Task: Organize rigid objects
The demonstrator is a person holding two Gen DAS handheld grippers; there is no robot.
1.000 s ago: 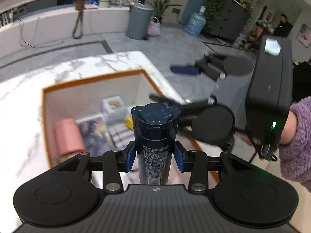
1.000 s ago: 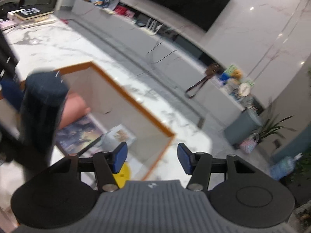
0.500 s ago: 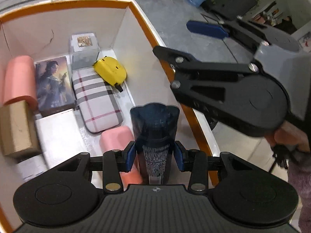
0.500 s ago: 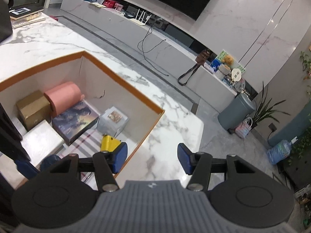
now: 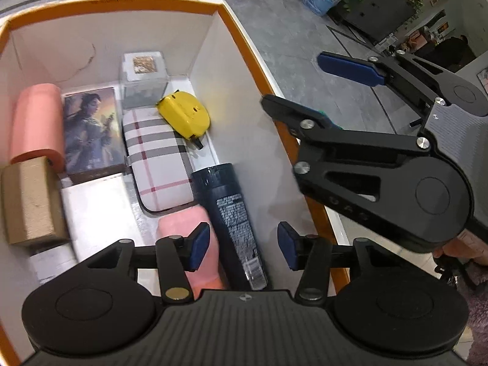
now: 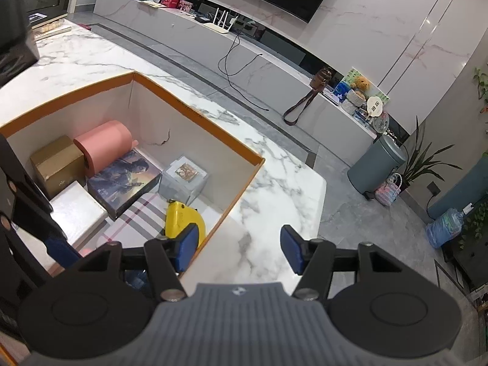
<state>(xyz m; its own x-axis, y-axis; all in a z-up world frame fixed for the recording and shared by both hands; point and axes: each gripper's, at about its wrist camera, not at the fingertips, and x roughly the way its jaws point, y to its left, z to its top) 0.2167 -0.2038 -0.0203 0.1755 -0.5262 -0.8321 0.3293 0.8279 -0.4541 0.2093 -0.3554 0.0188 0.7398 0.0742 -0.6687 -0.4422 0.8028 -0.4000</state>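
Dark-blue bottle [image 5: 227,210] lies inside orange-rimmed box [image 5: 238,27], along its right wall, beside pink roll [image 5: 198,244] & plaid case [image 5: 155,158]. Left gripper [image 5: 242,245] fingers have just been opening, w/ bottle between them but pads off it. Right gripper [image 6: 239,251] fingers apart over tabletop [image 6: 274,189], holding nothing.

The counter [image 6: 274,164] is polished white marble with grey veins. The box [image 5: 235,30] looks like matt white cardboard with an orange rim. The dark bottle [image 5: 227,210] is glossy plastic. The tape measure [image 5: 184,116] is shiny yellow plastic. The checked case [image 5: 155,158] looks like smooth coated cloth. The left gripper [image 5: 242,247] is matt black plastic with blue pads.
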